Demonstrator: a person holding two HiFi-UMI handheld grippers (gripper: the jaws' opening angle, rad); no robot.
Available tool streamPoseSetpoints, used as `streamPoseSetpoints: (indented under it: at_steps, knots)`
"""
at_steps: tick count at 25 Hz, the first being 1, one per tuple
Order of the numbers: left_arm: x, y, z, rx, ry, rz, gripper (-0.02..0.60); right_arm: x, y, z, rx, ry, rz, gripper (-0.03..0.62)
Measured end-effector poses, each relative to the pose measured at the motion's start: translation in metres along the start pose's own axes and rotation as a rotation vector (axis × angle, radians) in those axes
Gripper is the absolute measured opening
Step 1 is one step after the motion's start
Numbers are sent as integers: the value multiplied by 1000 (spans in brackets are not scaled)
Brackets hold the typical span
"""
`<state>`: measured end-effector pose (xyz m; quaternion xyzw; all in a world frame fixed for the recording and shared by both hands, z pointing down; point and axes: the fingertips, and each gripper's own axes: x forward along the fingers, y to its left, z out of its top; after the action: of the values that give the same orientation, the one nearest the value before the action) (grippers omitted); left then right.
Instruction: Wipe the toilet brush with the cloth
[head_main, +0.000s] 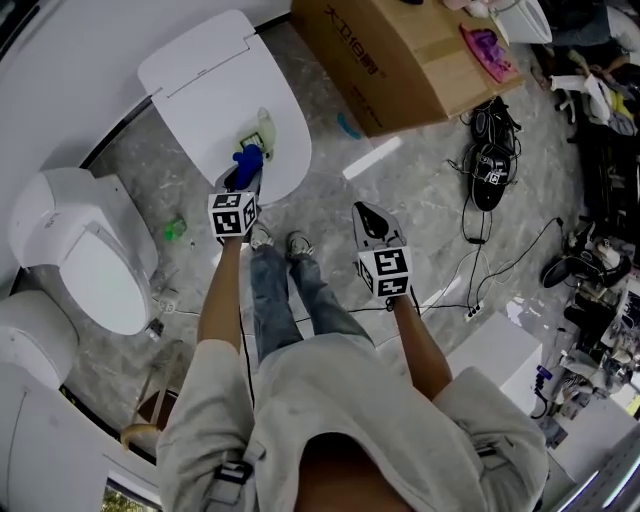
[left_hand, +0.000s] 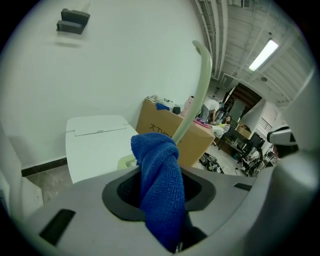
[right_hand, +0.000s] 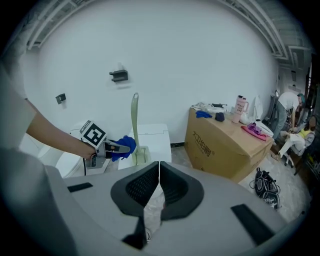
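Observation:
A pale green toilet brush (right_hand: 135, 122) stands upright in its holder (head_main: 262, 135) on the closed white toilet lid (head_main: 215, 95). My left gripper (head_main: 243, 180) is shut on a blue cloth (left_hand: 159, 187), and the cloth bunch (head_main: 247, 158) sits right beside the brush handle (left_hand: 198, 92), low down near the holder. I cannot tell whether cloth and handle touch. My right gripper (head_main: 372, 222) is shut with nothing between its jaws, held off to the right over the floor, away from the brush.
A large cardboard box (head_main: 400, 55) stands at the back right. Two more white toilets (head_main: 85, 255) sit at the left. Cables and black shoes (head_main: 490, 165) lie on the marble floor at the right. My feet (head_main: 280, 242) stand between the grippers.

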<state>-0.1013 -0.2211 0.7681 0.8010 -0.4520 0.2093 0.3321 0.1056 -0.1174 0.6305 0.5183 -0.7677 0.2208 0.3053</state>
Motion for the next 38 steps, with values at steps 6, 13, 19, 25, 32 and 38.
streamPoseSetpoints:
  at_steps: [6, 13, 19, 25, 32, 38]
  knots:
    - [-41, -26, 29, 33, -117, -1, 163, 1, 0, 2, -15, -4, 25, 32]
    - [-96, -66, 68, 97, -255, -1, 163, 2, -9, -3, -11, -5, 35, 32]
    - [-125, -97, 114, 147, -369, -17, 163, 4, -6, -7, -8, -6, 49, 32]
    - [-123, -99, 148, 157, -436, -15, 163, 6, -1, -9, -12, -1, 67, 32]
    - [-96, -82, 135, 155, -358, -9, 163, 11, 0, -11, -10, 13, 75, 32]
    - [-79, -71, 110, 148, -294, -14, 163, 14, 2, -14, -7, 20, 76, 32]
